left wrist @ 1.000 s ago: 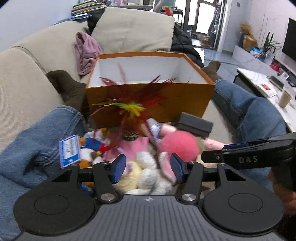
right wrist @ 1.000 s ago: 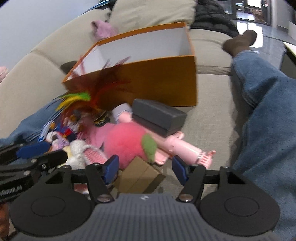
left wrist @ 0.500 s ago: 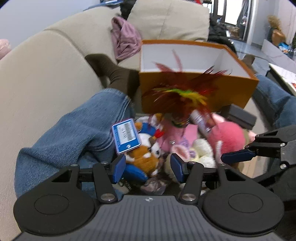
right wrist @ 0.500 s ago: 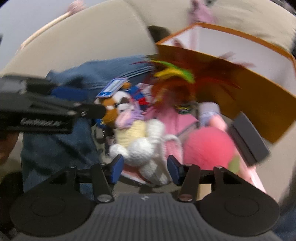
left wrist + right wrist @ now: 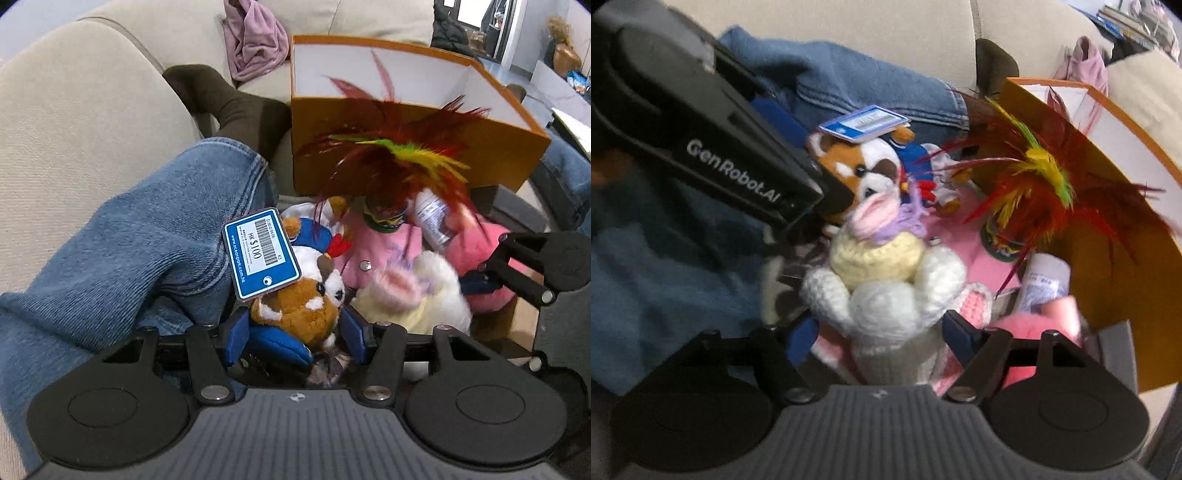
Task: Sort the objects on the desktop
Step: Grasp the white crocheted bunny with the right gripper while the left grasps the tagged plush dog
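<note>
The left tool (image 5: 293, 341) has closed in and now stands spread around the brown plush dog (image 5: 295, 314), pads not yet pressing; the right tool (image 5: 879, 336), its jaws just reopened, has rolled over to straddle the crocheted rabbit (image 5: 886, 295), so both look set to grip. Beyond the sofa's toy heap the orange box (image 5: 406, 166) waits empty; only the right view shows the rabbit's whole body, only the left the box's white inside.

My left gripper (image 5: 293, 332) tilts steeply down, jaws spread wide. My right gripper (image 5: 882, 334), just beside it and angled down too, has just been opening its jaws, pads pressing nothing.
</note>
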`<state>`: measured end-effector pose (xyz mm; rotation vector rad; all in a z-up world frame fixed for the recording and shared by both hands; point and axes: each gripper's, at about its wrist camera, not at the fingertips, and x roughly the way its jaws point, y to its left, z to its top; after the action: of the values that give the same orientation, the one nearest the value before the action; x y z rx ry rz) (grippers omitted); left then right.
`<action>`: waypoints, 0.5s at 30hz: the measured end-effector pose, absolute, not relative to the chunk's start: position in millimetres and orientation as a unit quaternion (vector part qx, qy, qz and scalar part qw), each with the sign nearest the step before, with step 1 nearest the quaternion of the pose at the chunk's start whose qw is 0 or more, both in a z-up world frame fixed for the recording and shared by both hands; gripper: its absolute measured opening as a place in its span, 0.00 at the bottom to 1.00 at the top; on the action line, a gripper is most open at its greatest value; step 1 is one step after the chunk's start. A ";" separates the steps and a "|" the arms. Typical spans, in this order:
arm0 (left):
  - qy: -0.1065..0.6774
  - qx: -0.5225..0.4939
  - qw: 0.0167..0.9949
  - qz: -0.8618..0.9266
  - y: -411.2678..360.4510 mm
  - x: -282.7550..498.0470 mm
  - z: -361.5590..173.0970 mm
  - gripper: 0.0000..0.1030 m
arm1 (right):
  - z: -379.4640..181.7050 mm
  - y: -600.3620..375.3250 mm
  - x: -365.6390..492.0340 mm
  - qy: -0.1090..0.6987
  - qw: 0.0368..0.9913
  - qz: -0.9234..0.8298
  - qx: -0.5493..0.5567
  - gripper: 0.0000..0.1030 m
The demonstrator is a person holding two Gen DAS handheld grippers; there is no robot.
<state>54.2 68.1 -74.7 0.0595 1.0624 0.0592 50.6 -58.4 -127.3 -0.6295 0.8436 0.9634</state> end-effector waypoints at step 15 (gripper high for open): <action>0.497 0.033 0.866 0.038 61.9 62.5 -86.6 0.57 | -67.7 -128.4 116.3 0.444 0.772 0.452 -0.059 0.56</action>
<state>62.5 61.9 -86.6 0.0682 1.0410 0.0796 116.3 -128.4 -67.7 -0.1288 0.9621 0.9790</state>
